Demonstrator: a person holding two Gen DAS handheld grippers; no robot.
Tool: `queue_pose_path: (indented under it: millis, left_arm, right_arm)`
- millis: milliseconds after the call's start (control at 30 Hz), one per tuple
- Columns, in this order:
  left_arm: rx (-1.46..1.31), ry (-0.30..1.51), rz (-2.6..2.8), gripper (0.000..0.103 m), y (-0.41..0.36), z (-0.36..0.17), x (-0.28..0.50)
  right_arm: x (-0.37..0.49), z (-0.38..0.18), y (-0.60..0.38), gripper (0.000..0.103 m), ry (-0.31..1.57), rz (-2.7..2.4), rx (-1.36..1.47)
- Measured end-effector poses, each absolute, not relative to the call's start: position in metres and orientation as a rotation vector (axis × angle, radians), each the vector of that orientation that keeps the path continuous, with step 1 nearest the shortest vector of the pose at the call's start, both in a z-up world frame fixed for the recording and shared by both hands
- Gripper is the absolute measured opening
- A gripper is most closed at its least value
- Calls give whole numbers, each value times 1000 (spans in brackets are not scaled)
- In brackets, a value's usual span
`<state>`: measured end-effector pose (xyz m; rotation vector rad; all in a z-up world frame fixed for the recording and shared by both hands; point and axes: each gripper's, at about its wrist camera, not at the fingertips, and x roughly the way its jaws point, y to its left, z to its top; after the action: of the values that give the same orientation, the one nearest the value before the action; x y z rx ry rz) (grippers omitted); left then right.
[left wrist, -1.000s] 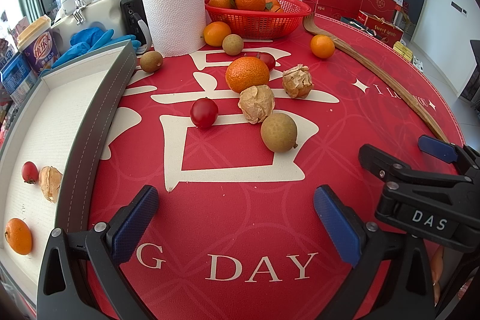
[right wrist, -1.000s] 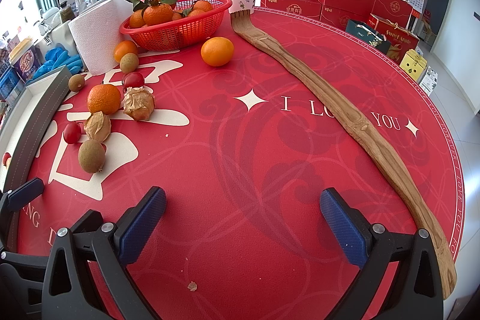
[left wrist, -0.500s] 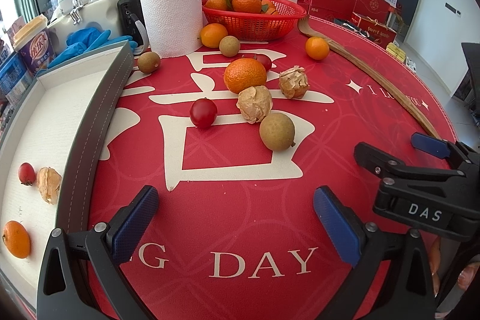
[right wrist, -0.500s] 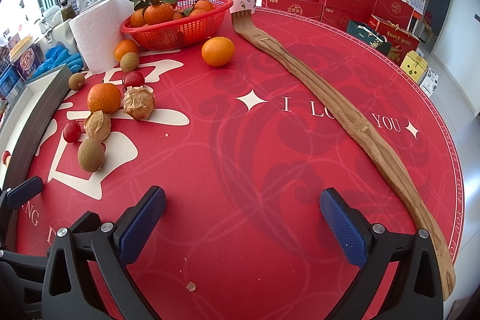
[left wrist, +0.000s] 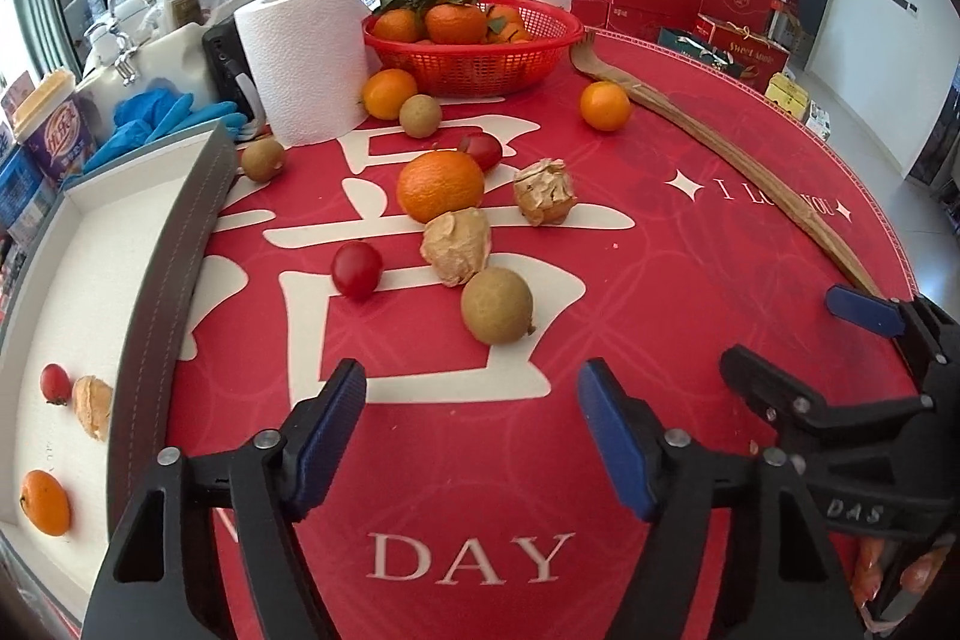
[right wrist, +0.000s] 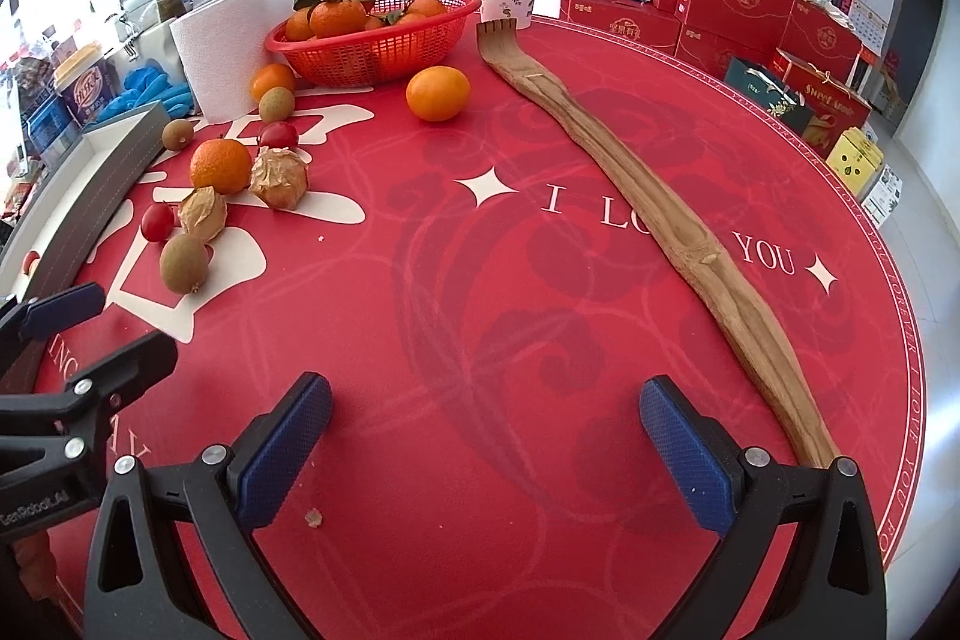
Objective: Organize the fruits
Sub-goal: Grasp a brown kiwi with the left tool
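That brown longan point(left wrist: 497, 304) sits loose on the red mat point(left wrist: 690, 280), just ahead of the left gripper point(left wrist: 474, 430), a husked physalis point(left wrist: 456, 245) right behind it. Looks light, firm and round, so I'd pinch across its middle or it'll roll. Left jaws have just been closing, nothing between them; right gripper point(right wrist: 480, 436) wide open, empty
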<state>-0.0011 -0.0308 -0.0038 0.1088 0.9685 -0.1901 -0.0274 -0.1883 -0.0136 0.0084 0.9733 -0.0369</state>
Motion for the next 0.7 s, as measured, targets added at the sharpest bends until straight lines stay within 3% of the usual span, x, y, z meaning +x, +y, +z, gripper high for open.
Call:
queue_pose_path:
  millis: [167,267,467,700]
  left_arm:
    - [84,978,-156,56,-43,-5,19]
    - [73,961,-139,28,-42,-4,23]
    - [27,941,-159,28,-23,-1,12]
    - [5,788,-139,28,6,26,-3]
  right_arm:
    - [-33,-14,-193,103,971,-29,3]
    - [-33,-14,-193,103,970,-29,3]
    - [-34,-14,-193,103,968,-34,5]
    - [-18,-14,-177,103,981,-19,-3]
